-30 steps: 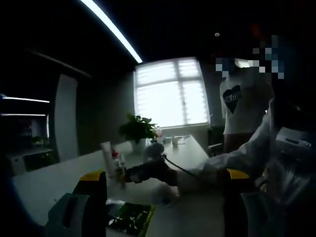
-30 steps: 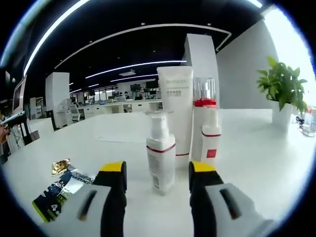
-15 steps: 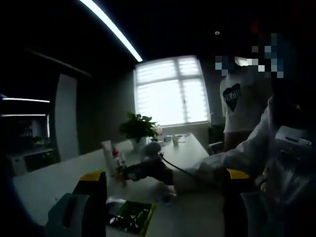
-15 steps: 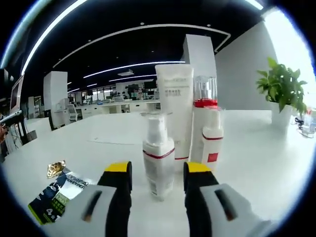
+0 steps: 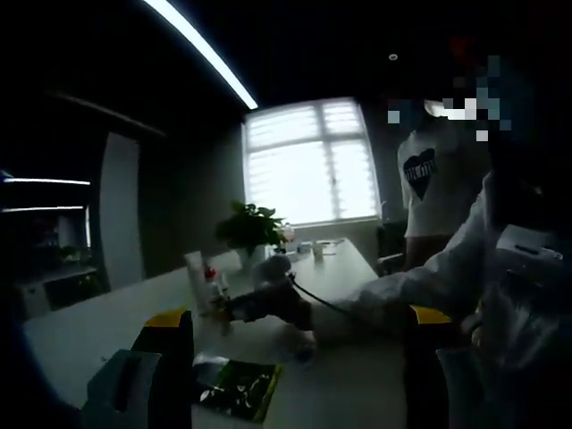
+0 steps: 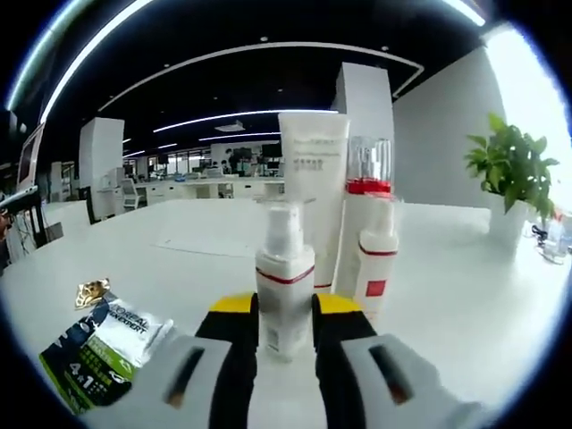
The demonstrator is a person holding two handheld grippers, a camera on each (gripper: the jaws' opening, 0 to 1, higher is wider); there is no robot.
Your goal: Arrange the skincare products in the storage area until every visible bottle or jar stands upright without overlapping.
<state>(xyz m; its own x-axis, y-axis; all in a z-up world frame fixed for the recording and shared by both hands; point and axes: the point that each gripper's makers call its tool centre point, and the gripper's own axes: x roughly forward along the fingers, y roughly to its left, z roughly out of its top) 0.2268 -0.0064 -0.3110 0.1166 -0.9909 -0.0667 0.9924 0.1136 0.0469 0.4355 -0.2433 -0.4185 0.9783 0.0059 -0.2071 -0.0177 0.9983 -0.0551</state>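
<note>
In the right gripper view a white spray bottle (image 6: 284,284) with a red band stands upright between my right gripper's (image 6: 286,313) yellow-tipped jaws, which press on both its sides. Just behind it stand a tall white tube (image 6: 311,192), a clear-capped bottle (image 6: 367,201) with a red ring and a small white bottle (image 6: 376,268) with a red label. In the dark left gripper view my left gripper (image 5: 299,318) is open wide and holds nothing. Beyond it the right gripper (image 5: 265,304), held by a white-sleeved arm, reaches the group of bottles (image 5: 204,281).
A green and white sachet (image 6: 98,344) lies flat on the white table to the left of the bottles; it shows as the sachet (image 5: 234,389) between my left jaws. A potted plant (image 6: 512,170) stands far right. A person in a white T-shirt (image 5: 436,183) stands by the table.
The right gripper's jaws have narrowed from wide apart onto the spray bottle, and its view has come closer. The left gripper view barely differs.
</note>
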